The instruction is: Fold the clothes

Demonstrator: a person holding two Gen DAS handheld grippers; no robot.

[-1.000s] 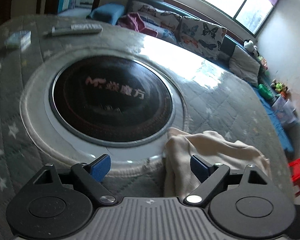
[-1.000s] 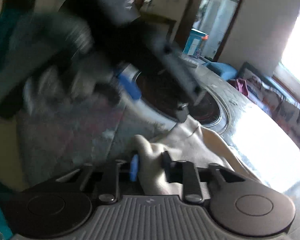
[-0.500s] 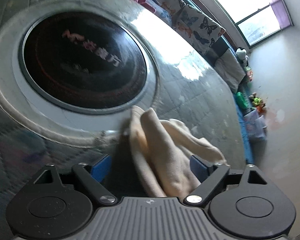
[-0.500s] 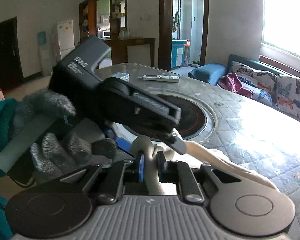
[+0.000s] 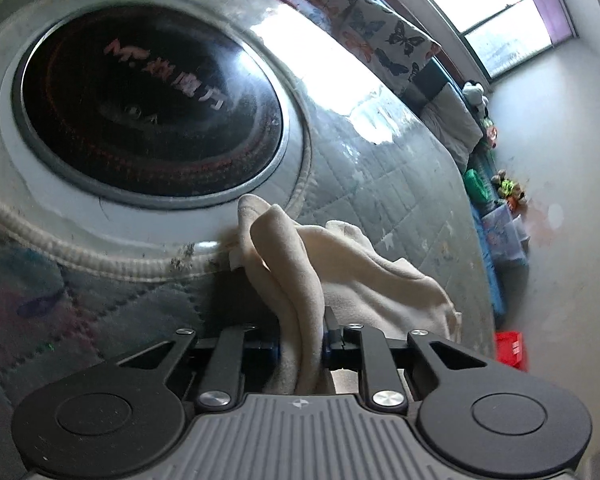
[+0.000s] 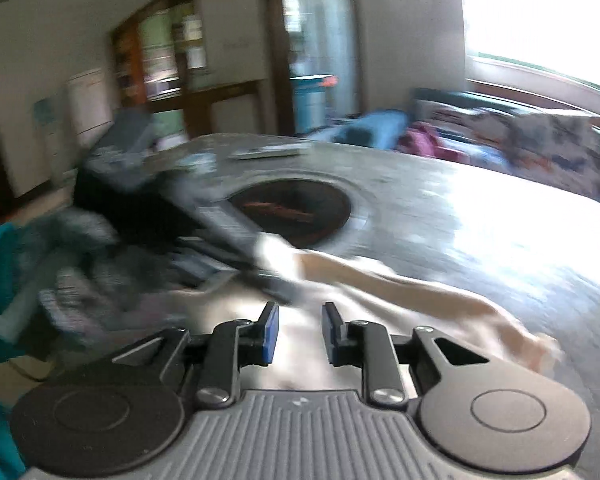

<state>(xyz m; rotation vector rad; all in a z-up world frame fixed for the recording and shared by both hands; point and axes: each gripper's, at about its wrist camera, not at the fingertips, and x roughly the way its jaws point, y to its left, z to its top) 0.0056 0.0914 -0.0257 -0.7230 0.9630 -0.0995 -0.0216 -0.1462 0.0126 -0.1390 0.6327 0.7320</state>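
Note:
A cream garment (image 5: 360,264) lies bunched on the quilted grey table cover (image 5: 400,200), beside the round black hob (image 5: 148,104). My left gripper (image 5: 302,346) is shut on a thick fold of it, and the cloth rises between the blue pads. In the blurred right wrist view the cream garment (image 6: 400,284) stretches to the right across the table. My right gripper (image 6: 300,332) hovers over it with its jaws apart and nothing pinched between them. A gloved hand (image 6: 80,280) in a teal sleeve holds the left gripper (image 6: 260,268) just ahead on the left.
A remote control (image 6: 266,154) lies at the far side of the table, beyond the hob (image 6: 296,208). A sofa with butterfly cushions (image 5: 388,48) runs along the window wall. The table's right edge drops toward a red stool (image 5: 510,350) on the floor.
My left gripper has shut on a fold of the cream garment. My right gripper, which pinched the cloth before, has opened and let it go; the garment now lies stretched out rightward.

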